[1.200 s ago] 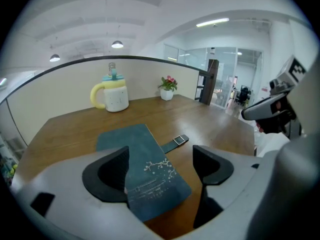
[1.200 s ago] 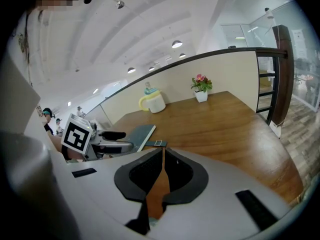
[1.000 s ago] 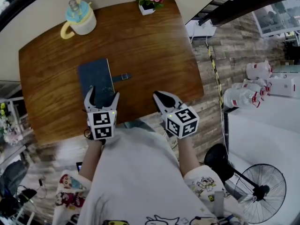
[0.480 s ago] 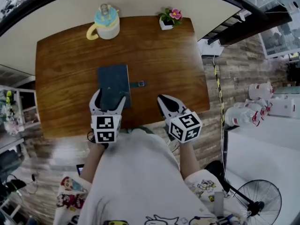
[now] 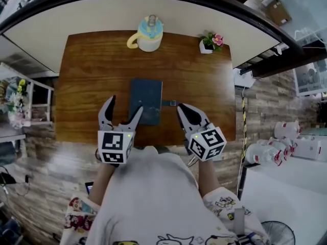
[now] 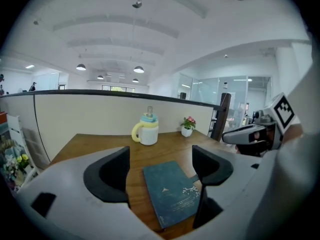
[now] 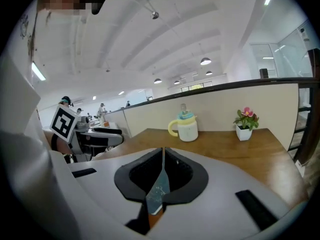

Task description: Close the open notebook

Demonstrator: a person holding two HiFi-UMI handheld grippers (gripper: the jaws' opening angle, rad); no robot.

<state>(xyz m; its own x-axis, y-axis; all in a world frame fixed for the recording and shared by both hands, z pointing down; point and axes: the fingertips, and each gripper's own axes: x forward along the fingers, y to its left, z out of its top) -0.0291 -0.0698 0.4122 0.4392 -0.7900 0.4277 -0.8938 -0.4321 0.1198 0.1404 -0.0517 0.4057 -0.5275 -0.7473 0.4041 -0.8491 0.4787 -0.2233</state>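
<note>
A dark teal notebook (image 5: 145, 100) lies closed and flat on the brown wooden table (image 5: 82, 86), its strap (image 5: 169, 103) sticking out to the right. My left gripper (image 5: 125, 106) hangs open above the notebook's near left corner, holding nothing. In the left gripper view the notebook (image 6: 172, 191) shows between and below the spread jaws of the left gripper (image 6: 161, 156). My right gripper (image 5: 183, 107) is shut and empty, just right of the notebook near the strap. In the right gripper view the right gripper (image 7: 162, 151) has its jaws together, with only a teal sliver showing in the slit below.
A white mug (image 5: 148, 34) with a yellow handle and blue lid stands at the table's far edge, a small potted flower (image 5: 209, 42) to its right. A low partition wall runs behind the table. A wood-look floor with a fan and white bottles lies to the right.
Both grippers have risen and drawn back toward the table's near edge. The left one stays open, the right one shut. The notebook has stayed closed in place.
</note>
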